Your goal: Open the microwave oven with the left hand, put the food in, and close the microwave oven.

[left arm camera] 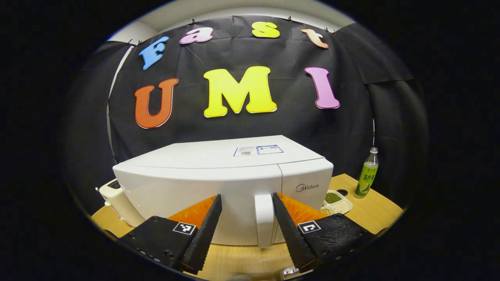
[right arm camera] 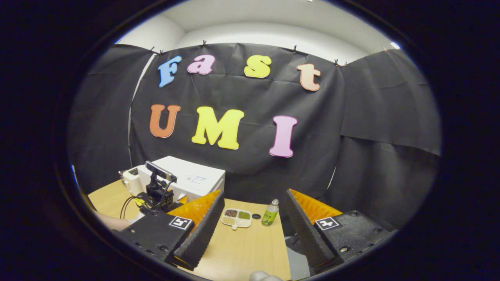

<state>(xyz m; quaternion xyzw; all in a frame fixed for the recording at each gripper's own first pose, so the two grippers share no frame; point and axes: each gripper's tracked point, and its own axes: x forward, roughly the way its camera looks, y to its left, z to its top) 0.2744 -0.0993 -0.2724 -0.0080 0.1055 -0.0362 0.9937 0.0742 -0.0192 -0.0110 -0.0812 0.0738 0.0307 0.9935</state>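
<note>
My left tongs (left arm camera: 247,212) are spread wide, one finger on either side of the microwave oven's (left arm camera: 203,183) vertical door handle (left arm camera: 264,220), not touching it. The door is closed. The microwave oven stands on the wooden tabletop (left arm camera: 371,212). A white toaster (left arm camera: 115,197) sits just beside its far end from the handle. On the handle side, near the oven, lies a compartmented food tray (left arm camera: 336,201) holding green and pale grains; a green drink bottle (left arm camera: 367,173) stands upright beyond that tray.

My right tongs (right arm camera: 252,212) are spread, holding nothing, above the tabletop well apart from the microwave oven (right arm camera: 191,179).
</note>
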